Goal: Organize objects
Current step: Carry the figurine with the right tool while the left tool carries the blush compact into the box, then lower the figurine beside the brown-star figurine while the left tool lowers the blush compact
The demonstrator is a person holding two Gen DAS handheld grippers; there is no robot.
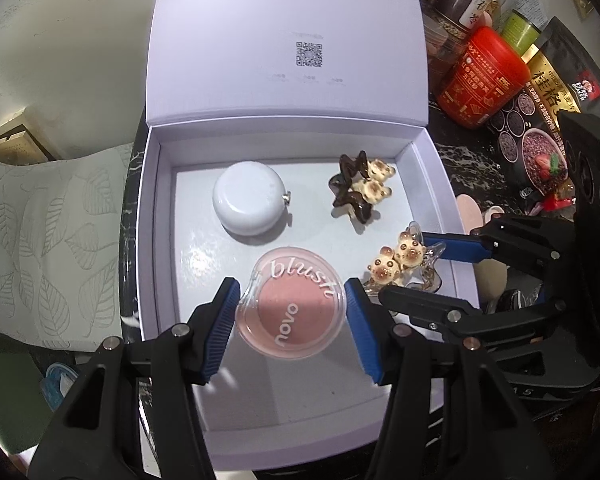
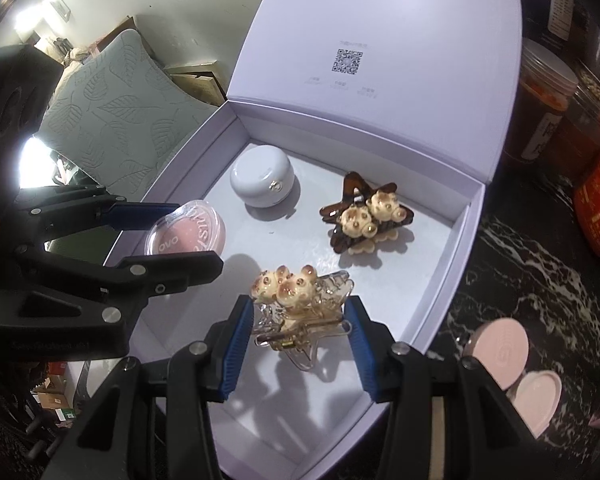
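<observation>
A pale lavender box (image 1: 150,220) stands with its lid up. My left gripper (image 1: 290,312) is shut on a round pink blush compact (image 1: 296,312), held above the box's near-left floor. My right gripper (image 2: 300,332) is shut on a clear star hair clip with two cream bears (image 2: 296,300), low over the box's near-right part. Each gripper shows in the other's view: the right gripper (image 1: 416,272) at the right, the left gripper (image 2: 188,236) at the left. A white round case (image 1: 250,202) and a brown star clip with bears (image 1: 360,188) lie at the back of the box.
The box sits on a dark marbled counter (image 2: 520,272). A pink round compact (image 2: 500,348) and a pale round case (image 2: 536,400) lie right of the box. A red jar (image 1: 480,76), other jars and a dark food pouch (image 1: 548,120) crowd the back right. A leaf-patterned cushion (image 1: 40,240) is left.
</observation>
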